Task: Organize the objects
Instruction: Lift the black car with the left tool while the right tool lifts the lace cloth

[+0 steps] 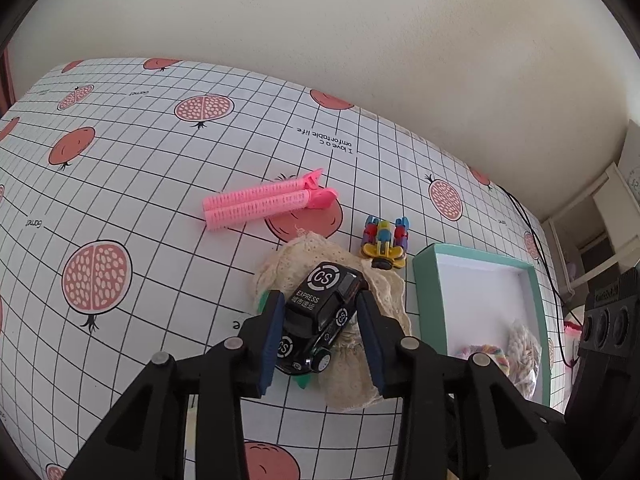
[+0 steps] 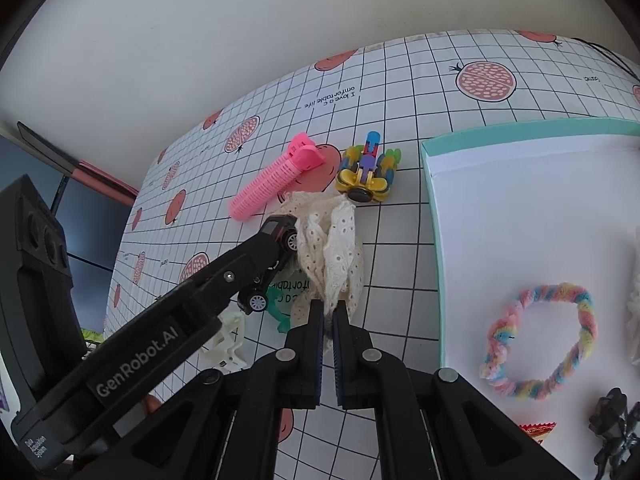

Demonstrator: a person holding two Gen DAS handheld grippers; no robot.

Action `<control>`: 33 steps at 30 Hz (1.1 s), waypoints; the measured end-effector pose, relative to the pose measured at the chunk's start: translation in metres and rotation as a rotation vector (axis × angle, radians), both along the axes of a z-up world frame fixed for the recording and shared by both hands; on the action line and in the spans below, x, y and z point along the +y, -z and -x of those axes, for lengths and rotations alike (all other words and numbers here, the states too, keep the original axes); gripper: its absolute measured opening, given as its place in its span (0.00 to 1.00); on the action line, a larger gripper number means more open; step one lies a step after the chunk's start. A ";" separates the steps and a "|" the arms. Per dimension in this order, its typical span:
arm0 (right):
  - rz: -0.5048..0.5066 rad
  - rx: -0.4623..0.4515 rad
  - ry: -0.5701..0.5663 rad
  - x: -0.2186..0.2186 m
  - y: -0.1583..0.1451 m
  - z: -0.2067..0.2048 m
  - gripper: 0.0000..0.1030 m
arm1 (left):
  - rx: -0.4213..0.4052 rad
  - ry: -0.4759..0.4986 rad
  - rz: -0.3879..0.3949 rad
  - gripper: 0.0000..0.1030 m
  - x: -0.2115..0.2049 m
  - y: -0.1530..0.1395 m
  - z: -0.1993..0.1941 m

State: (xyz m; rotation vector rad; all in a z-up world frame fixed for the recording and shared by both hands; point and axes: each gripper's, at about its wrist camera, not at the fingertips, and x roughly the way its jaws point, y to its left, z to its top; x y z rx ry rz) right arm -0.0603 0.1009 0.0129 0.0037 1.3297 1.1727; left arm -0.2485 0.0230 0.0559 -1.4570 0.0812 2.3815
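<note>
One toy car [image 1: 320, 316], black with a "CS EXPRESS" mark on its roof, sits between the fingers of the left gripper [image 1: 320, 320]; the left blue pad touches its side, a narrow gap shows at the right pad, and I cannot tell whether it is truly clamped. The car's long axis runs diagonally in the left view, one end toward the far right and the other, with a wheel showing, toward the camera; in the right view it tilts, its far end higher, and seems lifted off the cloth. One cream lace piece [image 2: 336, 240] lies bunched under and beside the car, and the right gripper [image 2: 329, 308] has its jaws pressed together on a fold of this lace. Two pink hair clips [image 1: 264, 200] lie side by side on the gridded tablecloth [image 1: 120, 168], long axes parallel, their hinged ends toward the wall. One multicoloured block toy [image 1: 384, 240] stands just beside the lace, near a corner of one teal-rimmed box [image 1: 424, 300]. Inside the box lie one pastel twisted ring [image 2: 540, 340] and one dark figure [image 2: 616, 428] at the near edge, among other small items. One green piece [image 2: 280, 308] peeks from under the lace.
</note>
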 end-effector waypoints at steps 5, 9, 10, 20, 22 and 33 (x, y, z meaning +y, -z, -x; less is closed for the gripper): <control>0.004 0.007 -0.001 0.001 0.002 0.000 0.05 | 0.007 0.006 0.012 0.38 0.001 0.005 0.000; 0.009 0.009 0.001 0.000 0.004 0.000 0.05 | 0.007 0.010 0.016 0.45 0.003 0.009 0.000; 0.008 0.013 0.002 -0.001 0.004 -0.001 0.05 | 0.008 0.011 0.013 0.45 0.003 0.010 0.000; 0.012 0.020 0.007 0.001 0.008 0.001 0.05 | 0.020 0.013 0.003 0.45 0.004 0.012 0.000; 0.009 0.020 0.008 0.001 0.008 0.000 0.05 | 0.015 0.014 -0.001 0.43 0.003 0.012 0.001; -0.011 0.008 0.009 -0.002 0.002 -0.001 0.05 | -0.009 0.002 -0.053 0.34 -0.004 0.008 0.003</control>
